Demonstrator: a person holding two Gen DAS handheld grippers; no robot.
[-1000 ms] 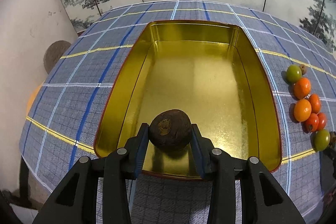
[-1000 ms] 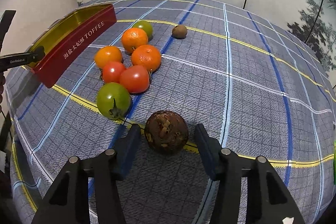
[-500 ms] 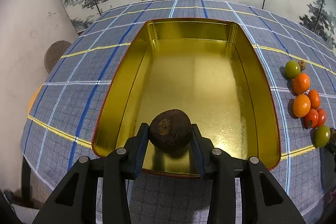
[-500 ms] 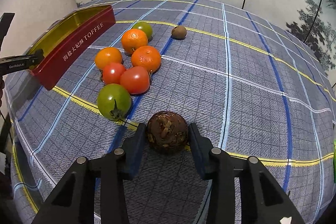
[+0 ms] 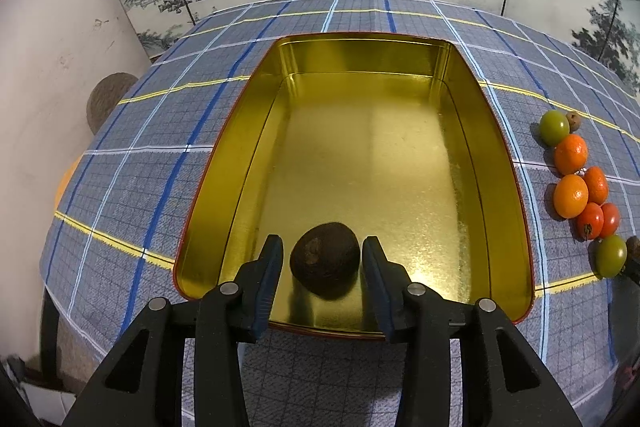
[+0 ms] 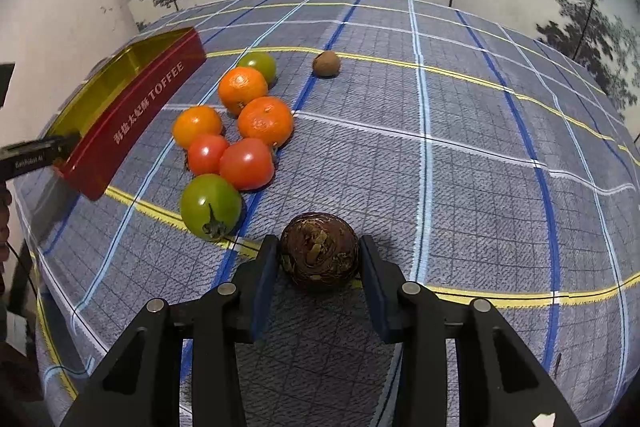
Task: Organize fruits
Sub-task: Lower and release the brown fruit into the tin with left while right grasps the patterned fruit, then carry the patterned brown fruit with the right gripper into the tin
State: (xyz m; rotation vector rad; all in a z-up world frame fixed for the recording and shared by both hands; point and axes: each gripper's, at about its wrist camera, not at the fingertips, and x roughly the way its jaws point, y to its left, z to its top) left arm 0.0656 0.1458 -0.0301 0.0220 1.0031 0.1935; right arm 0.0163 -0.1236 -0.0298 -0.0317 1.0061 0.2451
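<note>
Left wrist view first: the left gripper [image 5: 323, 259] sits low over the near end of the gold-lined tin [image 5: 516, 195], and its jaws are parted, a sliver of gap on each side of the dark brown fruit [image 5: 325, 258], which lies on the tin floor near the six o'clock wall. Nothing is gripped there. Over at three o'clock, outside the tin on the blue plaid tablecloth [image 5: 152, 163], a line of fruit: a green tomato [image 5: 554, 127], mandarins [image 5: 571, 154], red tomatoes [image 5: 590, 220] and another green tomato [image 5: 611, 255] at four o'clock. Now the right wrist view: the right gripper [image 6: 319, 254] is closed in tight, both pads pressed against a mottled brown round fruit [image 6: 319, 254] that rests on the cloth at six o'clock. Whether it has lifted clear, I can't tell. Just beside it at nine o'clock, a green tomato with its stalk [image 6: 211, 206]; beyond that two red tomatoes [image 6: 247, 163] and three mandarins [image 6: 265, 120] bunched together, touching. A small brown kiwi-like fruit [image 6: 326, 63] sits apart at twelve o'clock. The red TOFFEE tin [image 6: 132, 115] runs along ten o'clock.
</note>
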